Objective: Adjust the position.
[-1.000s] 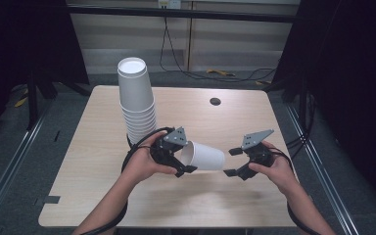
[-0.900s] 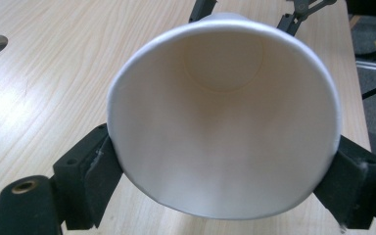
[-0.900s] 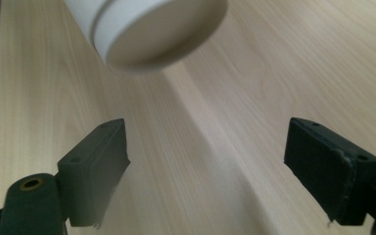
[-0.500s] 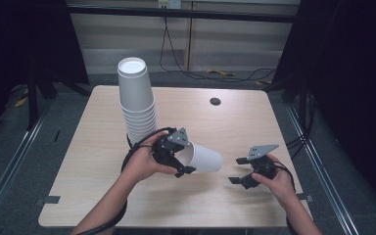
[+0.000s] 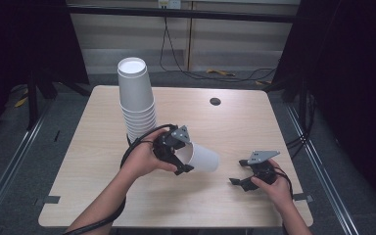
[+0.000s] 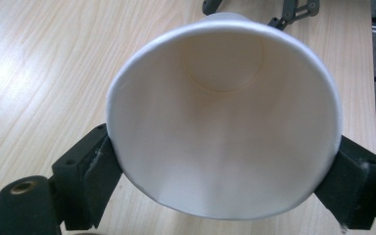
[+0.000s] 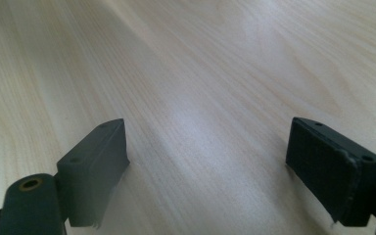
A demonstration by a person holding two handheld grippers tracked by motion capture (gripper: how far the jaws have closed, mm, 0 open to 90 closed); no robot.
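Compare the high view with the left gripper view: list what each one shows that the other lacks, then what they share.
High view alone: the tall stack of upturned white cups, the dark round hole in the tabletop, the person's forearms, and the floor around the table.

Left gripper view alone: the inside of the held cup, down to its round bottom, with a jaw pressed on each side of its rim.

Both: the held cup, the left gripper, the right gripper, open, and the wooden table.

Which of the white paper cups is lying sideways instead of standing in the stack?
The single cup clamped in the left hand-held gripper; it points sideways, apart from the upside-down cup stack behind it.
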